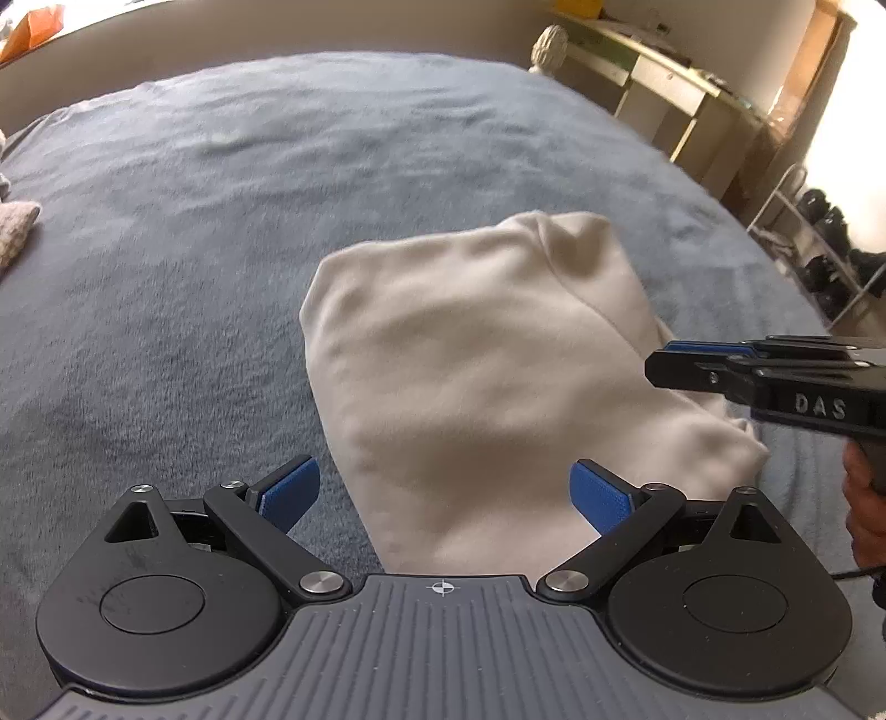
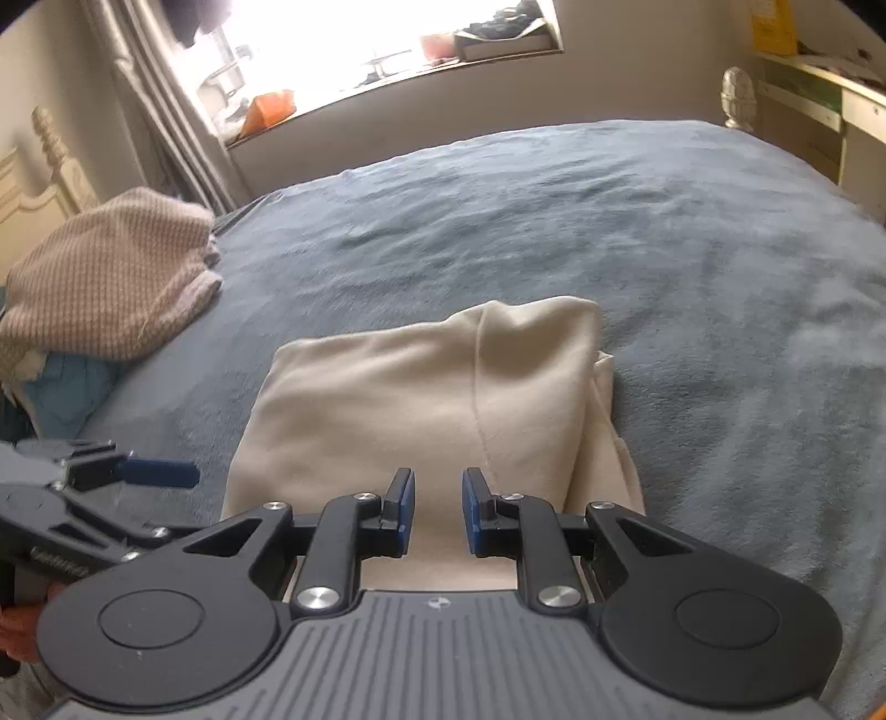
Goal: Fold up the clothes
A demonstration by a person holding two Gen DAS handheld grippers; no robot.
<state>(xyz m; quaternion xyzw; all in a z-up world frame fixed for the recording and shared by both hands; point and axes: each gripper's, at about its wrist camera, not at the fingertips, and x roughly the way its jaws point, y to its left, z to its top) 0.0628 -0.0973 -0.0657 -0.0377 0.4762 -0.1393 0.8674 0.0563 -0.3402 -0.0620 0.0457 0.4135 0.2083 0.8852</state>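
A cream garment (image 1: 470,376) lies folded into a thick rectangle on the blue-grey blanket (image 1: 194,221); the right wrist view shows it too (image 2: 421,399). My left gripper (image 1: 446,487) hovers over its near end, open wide, with nothing touching its blue pads. In the right wrist view the left gripper (image 2: 188,473) sits at the garment's left edge. My right gripper (image 2: 437,498) hangs above the garment's near edge, its jaws a narrow gap apart with nothing between them. It reaches in from the right (image 1: 659,365) in the left wrist view, above the garment's right side.
A pile of pink knit clothes (image 2: 105,277) over a teal garment (image 2: 66,393) sits at the bed's left. A cream headboard (image 2: 50,177) and a windowsill stand behind. A desk (image 1: 664,83), a bedpost finial (image 1: 548,47) and a shoe rack (image 1: 819,249) are at the right.
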